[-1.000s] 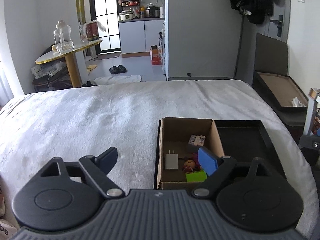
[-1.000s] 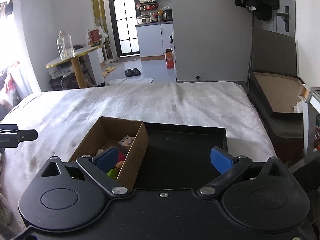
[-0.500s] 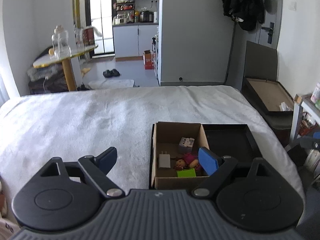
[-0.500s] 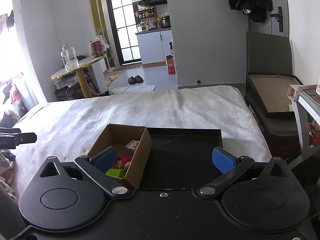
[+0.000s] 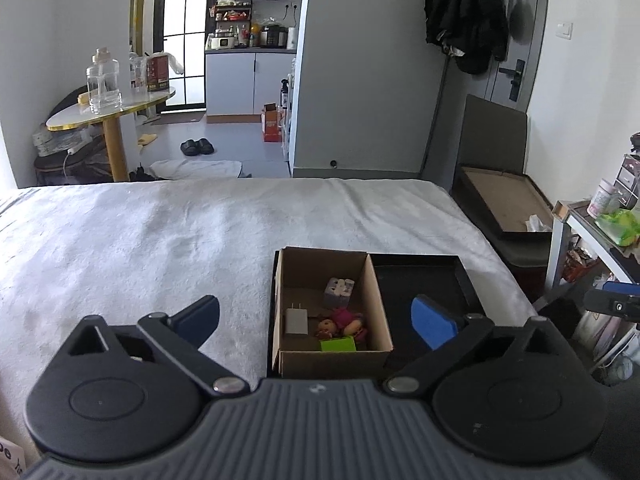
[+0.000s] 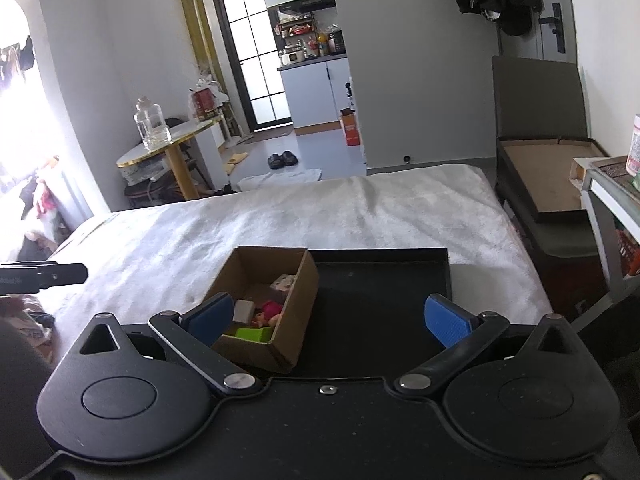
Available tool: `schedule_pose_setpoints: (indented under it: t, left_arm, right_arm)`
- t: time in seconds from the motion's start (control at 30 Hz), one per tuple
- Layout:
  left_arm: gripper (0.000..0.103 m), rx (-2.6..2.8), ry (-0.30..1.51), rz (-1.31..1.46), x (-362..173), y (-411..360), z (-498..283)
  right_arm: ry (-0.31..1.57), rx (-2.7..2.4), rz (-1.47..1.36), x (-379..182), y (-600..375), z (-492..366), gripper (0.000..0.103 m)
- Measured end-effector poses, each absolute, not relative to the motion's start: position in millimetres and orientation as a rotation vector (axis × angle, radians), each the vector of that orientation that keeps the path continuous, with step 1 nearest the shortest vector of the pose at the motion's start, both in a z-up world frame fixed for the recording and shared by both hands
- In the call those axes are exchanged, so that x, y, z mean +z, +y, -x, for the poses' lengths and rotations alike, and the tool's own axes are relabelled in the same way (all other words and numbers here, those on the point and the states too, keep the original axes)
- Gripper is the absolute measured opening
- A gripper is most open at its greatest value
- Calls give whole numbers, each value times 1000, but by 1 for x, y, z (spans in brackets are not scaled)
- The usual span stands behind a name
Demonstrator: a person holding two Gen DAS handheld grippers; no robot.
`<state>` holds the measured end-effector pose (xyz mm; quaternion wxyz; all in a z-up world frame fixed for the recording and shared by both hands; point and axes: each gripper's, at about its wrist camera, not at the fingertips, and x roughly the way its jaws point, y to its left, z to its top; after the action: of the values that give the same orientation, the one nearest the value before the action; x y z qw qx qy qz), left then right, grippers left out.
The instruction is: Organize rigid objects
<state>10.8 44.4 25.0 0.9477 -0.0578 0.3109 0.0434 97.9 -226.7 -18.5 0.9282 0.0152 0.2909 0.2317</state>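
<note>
Sorting looks nearly done: charger [image 5: 296, 321], doll [image 5: 341, 323] and blocks sit in the cardboard box [image 5: 380, 316] (black tray [image 5: 460, 276] bare); left gripper [image 5: 316, 318] and right gripper [image 6: 330, 318] gape apart, the left's jaws having just widened, nothing held.

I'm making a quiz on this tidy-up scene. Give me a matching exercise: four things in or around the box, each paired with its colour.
Things:
1. charger plug
2. block
3. tray
4. doll's dress

Colours:
A. black
B. pink
C. white
D. green

Pairs: 1-C, 2-D, 3-A, 4-B
</note>
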Motion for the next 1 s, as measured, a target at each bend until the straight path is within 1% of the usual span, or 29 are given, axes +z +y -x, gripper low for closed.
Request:
schedule_pose_setpoints:
  t: [0.27,1.0]
  left_arm:
    - [102,61,632,118,27,41,-8]
    - [102,-14,650,111,20,30,-1]
  right_arm:
    - [608,481,-61,-10,-225,-91,103]
    - [652,533,-54,-16,-199,-77,103]
